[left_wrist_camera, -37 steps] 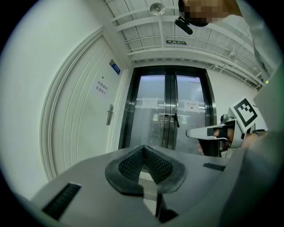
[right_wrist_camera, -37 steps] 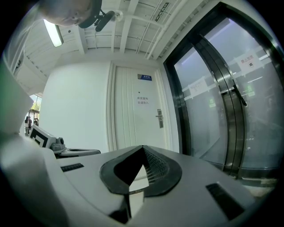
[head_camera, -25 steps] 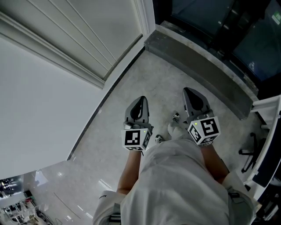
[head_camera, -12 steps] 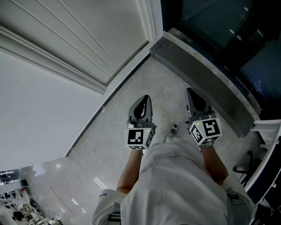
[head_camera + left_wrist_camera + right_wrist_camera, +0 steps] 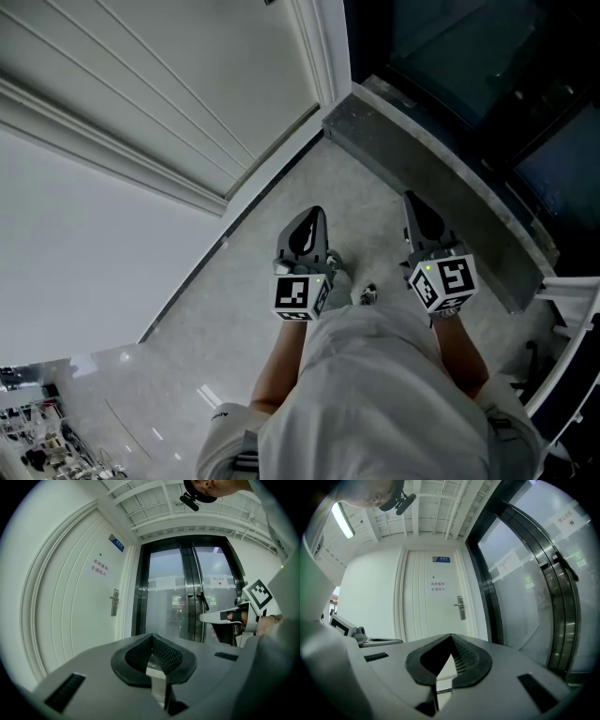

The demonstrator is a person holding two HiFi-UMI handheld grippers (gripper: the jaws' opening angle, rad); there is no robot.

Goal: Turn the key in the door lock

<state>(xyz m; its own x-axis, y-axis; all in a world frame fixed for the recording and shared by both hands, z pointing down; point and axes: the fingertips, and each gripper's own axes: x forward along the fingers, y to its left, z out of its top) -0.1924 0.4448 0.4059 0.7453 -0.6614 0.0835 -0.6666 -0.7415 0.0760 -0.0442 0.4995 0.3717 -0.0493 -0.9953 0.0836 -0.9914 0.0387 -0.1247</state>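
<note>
Left gripper [image 5: 310,217]: points level over the pale stone floor [image 5: 234,309], marker cube [image 5: 298,295] at its near end. Jaws narrow to nothing in its own view, ribbed pads pressed together at the tip. Grips nothing.

Right gripper [image 5: 413,199]: same posture, just right of the left one and clear of it. Jaws likewise pressed shut, pads meeting at the tip with nothing caught between.

Far ahead of both: white door [image 5: 431,602], panelled and shut. Carries a blue sign [image 5: 441,559] on the wall above it and a small paper notice [image 5: 438,586] at upper middle.

Lock plate [image 5: 461,607]: sits at mid height near the door's right edge, with a lever handle pointing left. Well apart from either gripper. Too small and far for any finer detail.

Right of the door: dark-framed glass doors [image 5: 525,583], curving away to the near right, with a long dark pull bar.

From above: door and plain white wall [image 5: 84,234] fill the far left. Grey stone sill [image 5: 422,164] runs across the far right, in front of the dark glass.

Near edge: white garment [image 5: 375,403] of the person, both forearms reaching out from under it. Tip of a shoe [image 5: 367,294] peeks out on the floor between the two cubes.
</note>
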